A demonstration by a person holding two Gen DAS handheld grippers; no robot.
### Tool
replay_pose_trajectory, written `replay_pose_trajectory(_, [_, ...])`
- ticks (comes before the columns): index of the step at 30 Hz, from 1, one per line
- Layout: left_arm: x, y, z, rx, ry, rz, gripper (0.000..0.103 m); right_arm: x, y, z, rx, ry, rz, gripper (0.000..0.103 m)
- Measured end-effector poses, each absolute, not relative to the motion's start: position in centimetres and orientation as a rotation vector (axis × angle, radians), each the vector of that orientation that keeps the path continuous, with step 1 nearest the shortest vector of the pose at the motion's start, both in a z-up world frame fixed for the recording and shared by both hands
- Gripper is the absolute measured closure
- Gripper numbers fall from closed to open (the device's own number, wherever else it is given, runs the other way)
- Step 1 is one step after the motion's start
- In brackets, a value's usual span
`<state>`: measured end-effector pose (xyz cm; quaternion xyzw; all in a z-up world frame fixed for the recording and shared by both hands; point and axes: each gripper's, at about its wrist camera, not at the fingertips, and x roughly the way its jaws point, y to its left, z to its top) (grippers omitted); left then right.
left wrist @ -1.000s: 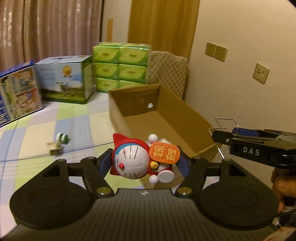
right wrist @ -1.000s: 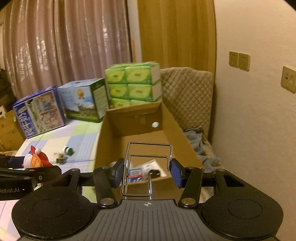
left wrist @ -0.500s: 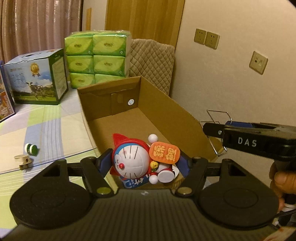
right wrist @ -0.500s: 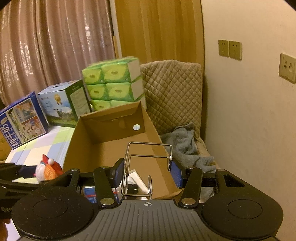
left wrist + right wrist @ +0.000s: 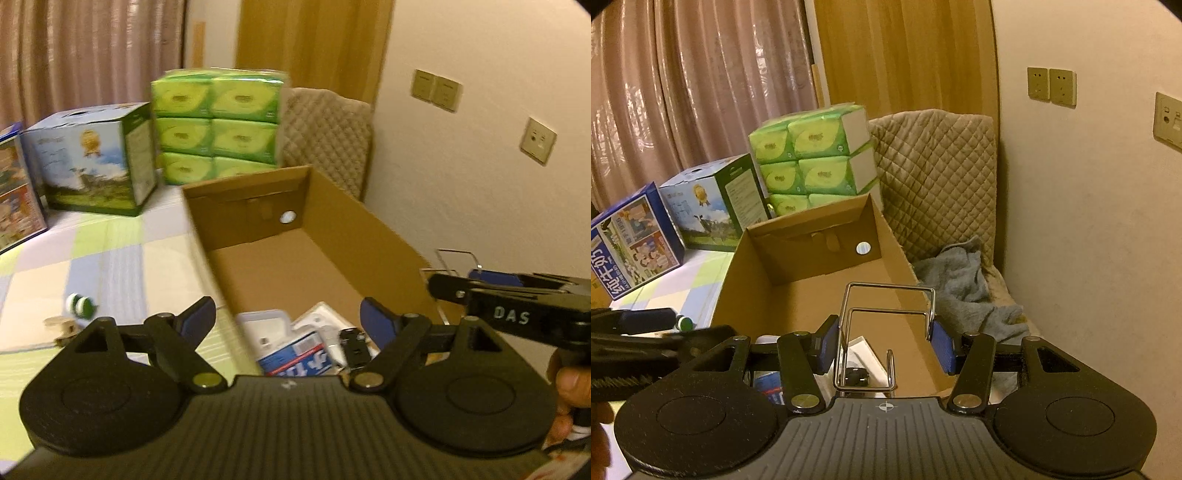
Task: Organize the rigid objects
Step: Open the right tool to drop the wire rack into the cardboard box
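My left gripper (image 5: 286, 314) hangs over the near end of the open cardboard box (image 5: 369, 236). Its jaws are opening and nothing is between them. The cat figurine is out of sight in both views. Below the jaws, inside the box, lie a white plastic container (image 5: 266, 325), a blue-and-white package (image 5: 295, 354) and a small black object (image 5: 354, 343). My right gripper (image 5: 885, 334) is shut on a bent metal wire rack (image 5: 888, 284), held above the box's right wall. The rack (image 5: 456, 252) also shows at the right of the left wrist view.
On the checked bedspread left of the box lie a small green-and-white toy (image 5: 78, 304) and a wooden piece (image 5: 61, 326). Green tissue packs (image 5: 218, 125), a milk carton box (image 5: 96, 162) and a blue box (image 5: 631, 240) stand behind. A quilted cushion (image 5: 934, 173) and grey towel (image 5: 964, 273) sit by the wall.
The left jaws have spread apart and the cat figurine has left them and gone from view. Both grippers moved over toward the box. The right gripper still holds the wire rack.
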<state>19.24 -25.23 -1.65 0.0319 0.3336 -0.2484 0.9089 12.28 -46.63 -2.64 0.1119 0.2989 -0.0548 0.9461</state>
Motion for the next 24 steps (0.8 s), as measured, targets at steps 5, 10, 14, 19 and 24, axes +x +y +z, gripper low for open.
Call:
replay_pose_trajectory(5, [18.6,-22.3,-1.5,0.033,0.697,-0.455,0.021,12.4,-46.0,-2.6,0.229,0.611,-0.094,0.053])
replay_pose_trajectory(10, [17.5,-20.6,-1.3,0.061,0.674,-0.408,0.021,12.7,-45.1,-2.2,0.225,0.606,-0.071,0.053])
replay_pose_trajectory(14, [17.1,-19.8,-1.3,0.053,0.675,-0.401,0.021,13.2,-44.5,-2.2,0.223,0.609,-0.059,0.053])
replay_pose_trajectory(19, [17.0,-19.5,-1.2,0.054,0.669,-0.396,0.021,13.7,-44.4,-2.5,0.240,0.619,-0.043,0.053])
replay_pose_trajectory(24, [17.2,-19.1,-1.3,0.048,0.670,-0.391,0.021,14.3,-44.6,-2.9,0.272,0.623,-0.027,0.053])
